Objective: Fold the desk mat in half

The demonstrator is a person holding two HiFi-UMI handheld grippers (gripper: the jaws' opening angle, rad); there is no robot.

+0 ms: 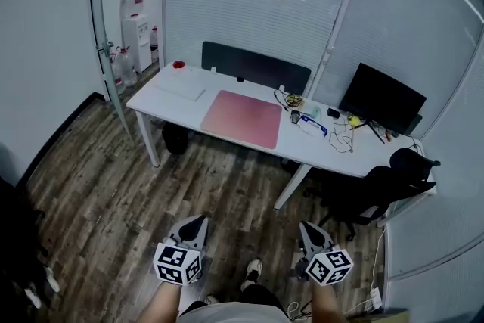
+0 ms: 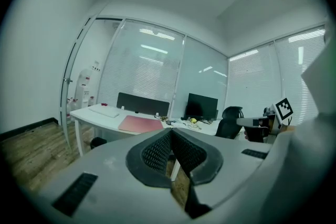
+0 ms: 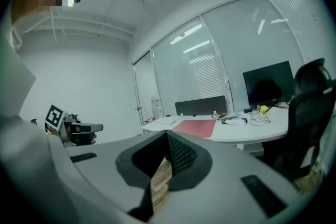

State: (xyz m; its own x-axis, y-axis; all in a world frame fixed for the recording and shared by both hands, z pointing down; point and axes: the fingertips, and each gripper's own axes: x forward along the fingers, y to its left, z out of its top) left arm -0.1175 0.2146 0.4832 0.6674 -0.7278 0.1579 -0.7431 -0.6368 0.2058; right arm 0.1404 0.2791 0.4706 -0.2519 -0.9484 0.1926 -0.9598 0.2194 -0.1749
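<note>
Looking down in the head view, the left claw (image 1: 198, 220) and right claw (image 1: 305, 228) sit low over the floor (image 1: 98, 185), side by side and apart. The mat (image 1: 242, 118) lies flat on the desk (image 1: 162, 100), well ahead of both claws and roughly between their lines. A keyboard (image 1: 180, 87) lies ahead-left of the left claw; cables (image 1: 344, 134) and small clutter lie ahead of the right claw, just beside the mat's right edge. A chair (image 1: 378, 189) stands near the right claw's outer side.

The left gripper view shows that claw's jaws together with nothing between them. The mat (image 2: 140, 124) is far ahead, slightly left of the tips.

The right gripper view shows the same: jaws together, empty, the mat (image 3: 195, 127) far ahead and slightly right of the tips.

The step in hand looks like the approach. To do it well, I would keep clear of the chair, part both jaws before reaching the desk, and bring each claw to one near corner of the mat. Lifting both corners together and laying them on the far edge should give an even fold, and it avoids dragging the cables.
</note>
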